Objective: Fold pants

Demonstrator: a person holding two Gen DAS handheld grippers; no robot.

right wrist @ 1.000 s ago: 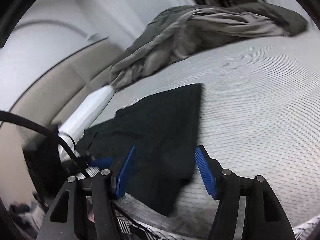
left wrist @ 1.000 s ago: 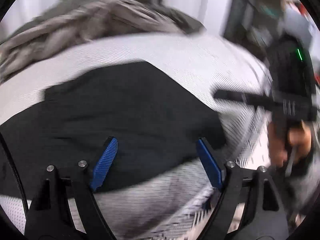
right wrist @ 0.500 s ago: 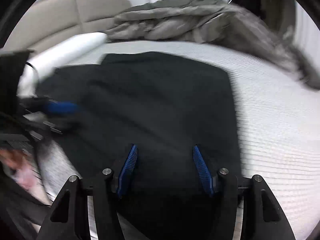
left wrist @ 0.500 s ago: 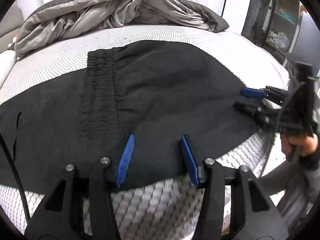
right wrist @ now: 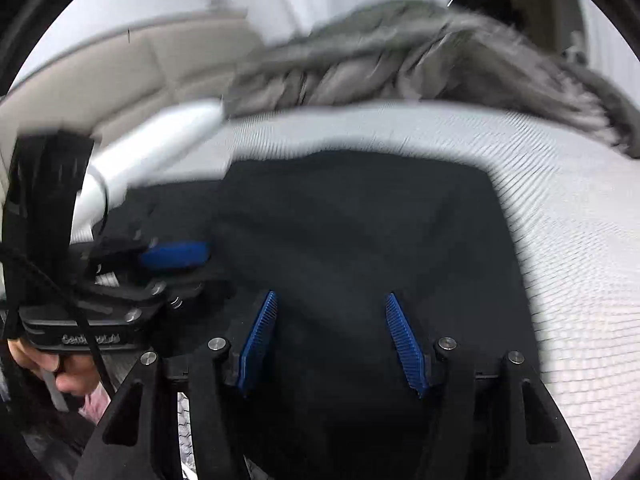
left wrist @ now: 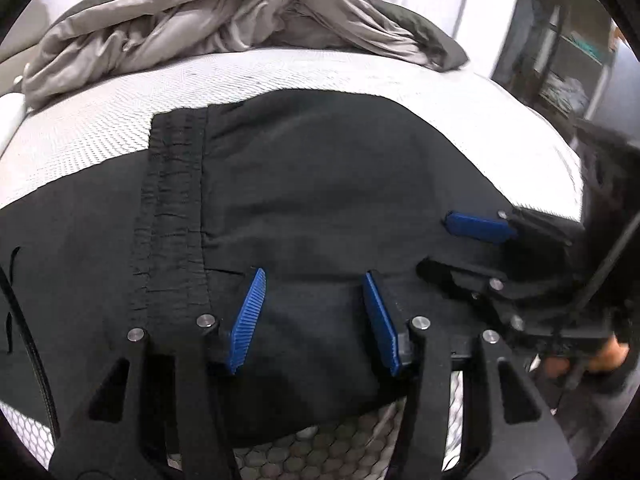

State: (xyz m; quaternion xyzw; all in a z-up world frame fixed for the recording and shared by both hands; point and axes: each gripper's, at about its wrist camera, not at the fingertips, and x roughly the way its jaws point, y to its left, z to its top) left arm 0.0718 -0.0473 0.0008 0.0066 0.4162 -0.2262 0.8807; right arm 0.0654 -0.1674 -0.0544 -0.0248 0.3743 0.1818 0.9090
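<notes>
Black pants (left wrist: 320, 208) lay spread flat across the near part of a bed (left wrist: 100, 128), their elastic waistband (left wrist: 172, 208) running from near to far at left of centre in the left wrist view. A rumpled grey blanket (left wrist: 224, 12) sat heaped at the far end of the mattress, well apart from the garment.

The left claw (left wrist: 312, 316) hung over the near edge of the cloth, its blue pads roughly half apart, with fabric beneath them but nothing pinched. The right claw (right wrist: 332, 340), seen from its own camera, stood about as wide over the dark cloth further to the right, also gripping nothing. Each device appeared in the other's view, side by side along the same near hem.

The pants seemed already doubled over once or laid out smooth; which, the pictures could not settle, since part of the garment ran out of view at left. No grasp had been made yet. By this reading, most folding remained: the near edge had to be seized at both points and carried over.
</notes>
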